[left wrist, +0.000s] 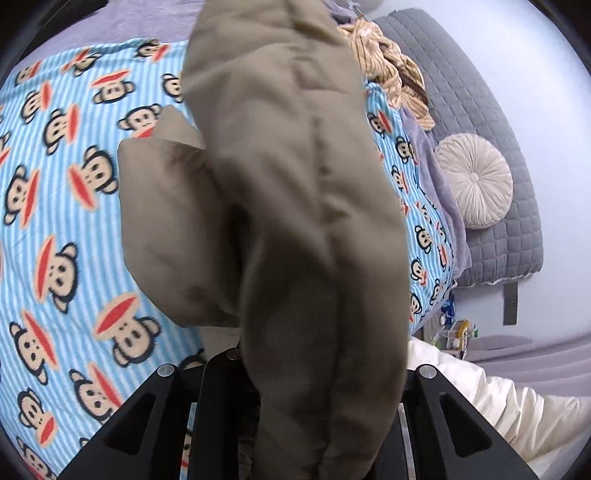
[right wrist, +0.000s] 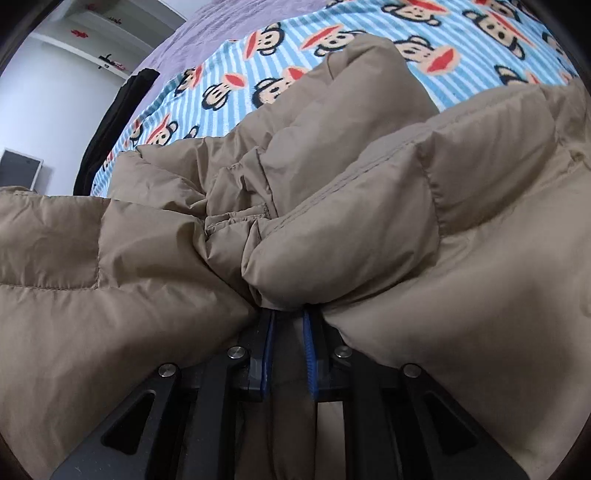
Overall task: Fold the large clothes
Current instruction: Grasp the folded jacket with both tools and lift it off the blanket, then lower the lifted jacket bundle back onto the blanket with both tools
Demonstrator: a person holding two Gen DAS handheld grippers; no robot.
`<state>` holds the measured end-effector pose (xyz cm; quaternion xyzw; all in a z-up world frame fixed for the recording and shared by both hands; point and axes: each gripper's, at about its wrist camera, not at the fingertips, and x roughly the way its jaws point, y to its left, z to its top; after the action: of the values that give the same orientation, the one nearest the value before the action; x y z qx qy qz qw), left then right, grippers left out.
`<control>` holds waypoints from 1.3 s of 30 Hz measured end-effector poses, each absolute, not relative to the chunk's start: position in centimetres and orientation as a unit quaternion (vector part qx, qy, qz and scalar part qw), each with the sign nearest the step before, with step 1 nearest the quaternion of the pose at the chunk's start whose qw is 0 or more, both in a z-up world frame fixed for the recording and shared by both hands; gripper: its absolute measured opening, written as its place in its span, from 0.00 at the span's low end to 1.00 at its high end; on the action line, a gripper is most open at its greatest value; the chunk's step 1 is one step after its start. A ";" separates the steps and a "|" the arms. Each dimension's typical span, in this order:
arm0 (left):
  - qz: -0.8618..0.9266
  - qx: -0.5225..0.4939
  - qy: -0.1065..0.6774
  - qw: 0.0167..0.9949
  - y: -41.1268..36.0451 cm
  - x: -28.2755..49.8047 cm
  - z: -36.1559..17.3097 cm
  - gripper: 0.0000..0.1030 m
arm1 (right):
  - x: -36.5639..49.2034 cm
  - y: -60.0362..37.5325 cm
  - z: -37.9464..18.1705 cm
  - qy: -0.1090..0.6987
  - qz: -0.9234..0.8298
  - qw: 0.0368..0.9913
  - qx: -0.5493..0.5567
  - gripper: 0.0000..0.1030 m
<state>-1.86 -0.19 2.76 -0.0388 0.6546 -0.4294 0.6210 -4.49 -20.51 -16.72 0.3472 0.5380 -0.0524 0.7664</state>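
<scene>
- While my left gripper (left wrist: 314, 417) points steeply downward, a thick fold of the tan quilted puffer jacket (left wrist: 295, 206) runs from between its black fingers up and away through the middle of the left wrist view.
- I cannot see the left pads themselves, since the padded fabric covers them; the jaws sit close together with the jacket bunched between them, so I read this as a grip on the jacket.
- Beneath that hanging part lies the blue-and-white striped fleece blanket printed with red-mouthed monkey faces (left wrist: 74, 206), spread over a bed.
- To the right of the blanket I see a grey quilted bed cover (left wrist: 491, 110), a round cream pleated cushion (left wrist: 474, 181) resting on it, and a crumpled beige striped cloth (left wrist: 384, 62) near the top.
- At the lower right is a white puffy sleeve (left wrist: 517, 410).
- My right gripper (right wrist: 290, 332) is closed down narrow on the same jacket (right wrist: 369, 229): its blue-edged fingers (right wrist: 308, 354) stand nearly together and a pinch of tan fabric is squeezed between them where the folds converge.
- From the right wrist view most of the jacket lies heaped on the monkey blanket (right wrist: 369, 22), filling the frame from left to right.
- Beyond the bed's far edge, a black garment (right wrist: 118, 122) hangs against the white wall.
</scene>
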 end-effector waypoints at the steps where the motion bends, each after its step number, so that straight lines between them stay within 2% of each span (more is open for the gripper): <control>1: -0.432 -0.033 0.656 0.618 -1.3 -2.1 3.0 0.22 | -4.6 -20.8 -17.0 0.536 -0.048 0.763 0.358 0.12; 5: -0.448 -0.015 0.655 0.608 -4.8 -2.8 3.8 0.25 | -4.8 -22.0 -17.4 0.534 -0.026 0.747 0.396 0.12; 6: -0.454 -0.013 0.654 0.605 -6.3 -3.0 4.0 0.31 | -5.0 -22.5 -17.1 0.534 -0.021 0.740 0.408 0.12; 9: -0.478 -0.007 0.652 0.589 -9.0 -3.7 4.3 0.57 | -6.9 -24.1 -15.8 0.521 -0.012 0.732 0.438 0.16; 10: -0.487 -0.001 0.651 0.582 -10.8 -4.2 4.3 0.61 | -7.9 -24.5 -15.3 0.515 -0.011 0.733 0.443 0.16; 12: -0.503 0.011 0.652 0.567 -12.9 -4.1 3.8 0.61 | -10.5 -25.7 -14.0 0.501 -0.014 0.738 0.452 0.17; 14: -0.522 0.015 0.652 0.550 -14.9 -4.4 3.1 0.61 | -13.3 -26.7 -13.1 0.488 -0.027 0.740 0.463 0.24; 16: -0.534 0.018 0.657 0.532 -16.9 -4.6 1.9 0.61 | -16.6 -28.0 -12.2 0.472 -0.049 0.741 0.476 0.44; 18: -0.540 0.018 0.662 0.519 -18.3 -4.7 0.4 0.61 | -19.6 -29.0 -11.6 0.459 -0.068 0.739 0.488 0.46; 20: -0.531 0.020 0.674 0.514 -20.1 -5.3 -1.2 0.61 | -22.6 -29.8 -11.1 0.452 -0.093 0.736 0.495 0.52; 22: -0.523 0.024 0.682 0.511 -21.9 -5.5 -2.9 0.61 | -25.0 -30.1 -10.6 0.445 -0.114 0.736 0.496 0.66; 25: -0.519 0.042 0.680 0.515 -23.9 -6.2 -4.8 0.61 | -28.6 -30.2 -9.3 0.427 -0.138 0.744 0.495 0.80; 29: -0.520 0.075 0.670 0.525 -26.1 -7.0 -6.0 0.61 | -32.1 -29.6 -6.6 0.379 -0.110 0.774 0.496 0.80; 32: -0.521 0.096 0.658 0.534 -27.4 -6.8 -5.9 0.61 | -32.5 -28.4 -5.3 0.378 -0.057 0.787 0.484 0.82; 36: -0.537 0.106 0.612 0.570 -27.1 -7.0 -2.4 0.61 | -30.2 -27.7 -5.6 0.416 -0.033 0.787 0.456 0.82; 39: -0.521 0.117 0.543 0.648 -24.6 -5.8 0.7 0.61 | -28.7 -28.3 -6.2 0.428 -0.086 0.782 0.446 0.79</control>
<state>-5.81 -24.58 0.68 0.1172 0.5425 -0.5211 0.6483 -28.68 -28.30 -6.24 0.4457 0.4275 -0.0865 0.7817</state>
